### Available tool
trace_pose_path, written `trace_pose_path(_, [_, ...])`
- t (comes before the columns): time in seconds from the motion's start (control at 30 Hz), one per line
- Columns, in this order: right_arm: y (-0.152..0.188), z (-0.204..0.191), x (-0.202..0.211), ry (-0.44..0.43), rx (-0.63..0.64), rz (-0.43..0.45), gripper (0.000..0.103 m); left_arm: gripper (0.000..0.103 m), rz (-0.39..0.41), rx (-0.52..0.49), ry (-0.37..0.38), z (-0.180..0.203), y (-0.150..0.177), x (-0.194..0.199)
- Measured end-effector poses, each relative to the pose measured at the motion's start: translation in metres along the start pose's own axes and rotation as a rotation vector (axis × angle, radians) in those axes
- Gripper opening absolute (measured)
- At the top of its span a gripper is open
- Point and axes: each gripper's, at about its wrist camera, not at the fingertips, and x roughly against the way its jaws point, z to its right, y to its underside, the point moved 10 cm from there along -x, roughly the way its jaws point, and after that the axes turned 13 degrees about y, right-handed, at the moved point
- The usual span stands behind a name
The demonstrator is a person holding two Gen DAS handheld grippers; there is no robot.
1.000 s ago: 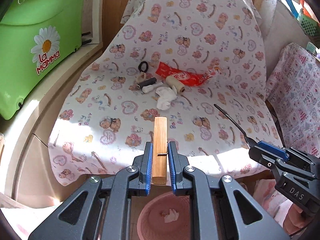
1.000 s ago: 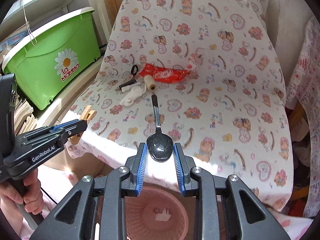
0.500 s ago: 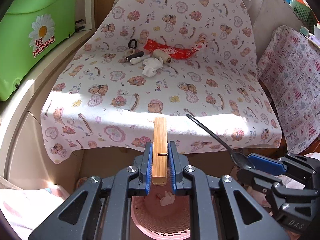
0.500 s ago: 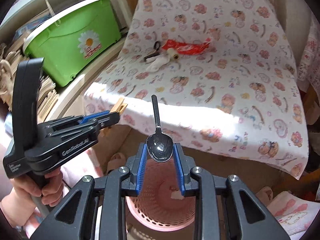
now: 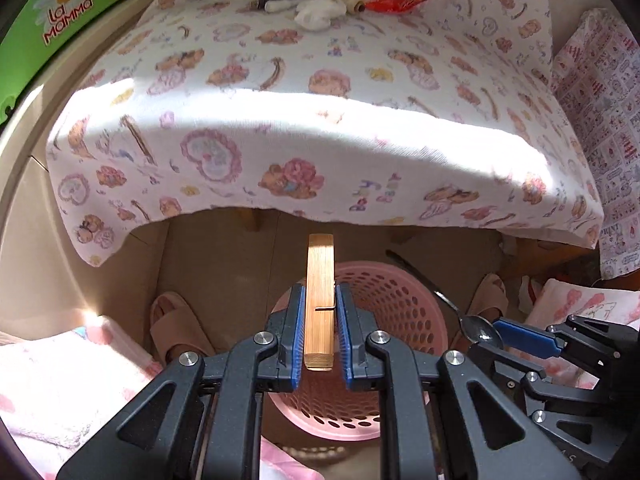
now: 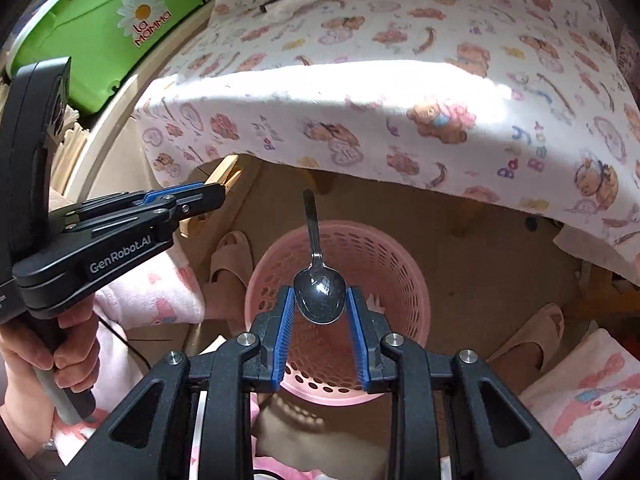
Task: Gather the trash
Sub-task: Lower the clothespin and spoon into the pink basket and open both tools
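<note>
I hold left gripper [image 5: 319,322] clamped on clothespin [image 5: 319,300], right gripper [image 6: 320,308] clamped on spoon [image 6: 319,294], both over open pink basket [image 6: 404,264], clear of cloth edge [image 5: 320,216]; paper scrap [image 6: 374,302] inside.

a home, lived-in room. teddy-bear "baby" print sheet [image 5: 320,128] draped over the furniture before me, pink slippers [image 6: 230,264] on the floor, pink perforated wastebasket [image 6: 400,276] below, green lidded storage box [image 6: 112,32] on a shelf, cartoon-print pink blanket [image 6: 588,396] beside me.
</note>
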Motion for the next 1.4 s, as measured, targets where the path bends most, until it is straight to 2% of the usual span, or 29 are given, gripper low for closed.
trace_pose_path(0.07, [0.005, -0.001, -0.020, 0.012, -0.008, -0.045, 0.029, 0.014, -0.042, 0.022, -0.005, -0.006, 0.007, -0.015])
trace_pose_path(0.2, [0.016, -0.001, -0.058, 0.026, -0.036, -0.144, 0.029, 0.014, -0.153, 0.093, 0.044, -0.009, 0.026, -0.047])
trace_pose_path(0.4, [0.037, 0.009, -0.114, 0.014, -0.127, -0.310, 0.029, 0.014, -0.282, 0.154, 0.046, -0.019, 0.053, -0.091])
trace_pose_path(0.53, [0.057, 0.018, -0.135, 0.069, -0.139, -0.386, 0.029, 0.014, -0.333, 0.178, 0.074, -0.018, 0.066, -0.107])
trace_pose_path(0.83, [0.065, 0.024, -0.142, 0.069, -0.185, -0.427, 0.030, 0.014, -0.334, 0.106, 0.054, -0.012, 0.074, -0.133])
trace_pose_path(1.0, [0.059, 0.039, -0.136, 0.074, -0.239, -0.405, 0.032, 0.014, -0.267, 0.045, 0.109, 0.001, 0.066, -0.132])
trace_pose_path(1.1, [0.057, 0.046, -0.136, 0.087, -0.251, -0.403, 0.035, 0.014, -0.260, 0.034, 0.157, 0.008, 0.066, -0.138])
trace_pose_path(1.17, [0.058, 0.049, -0.135, 0.099, -0.263, -0.404, 0.035, 0.014, -0.249, 0.020, 0.156, 0.012, 0.065, -0.141])
trace_pose_path(1.23, [0.057, 0.050, -0.135, 0.099, -0.282, -0.408, 0.035, 0.014, -0.234, 0.036, 0.163, 0.015, 0.061, -0.144])
trace_pose_path(1.33, [0.054, 0.054, -0.135, 0.115, -0.284, -0.407, 0.035, 0.014, -0.256, 0.094, 0.222, 0.019, 0.063, -0.151])
trace_pose_path(1.4, [0.051, 0.056, -0.133, 0.141, -0.261, -0.389, 0.035, 0.014, -0.257, 0.090, 0.193, 0.017, 0.064, -0.152])
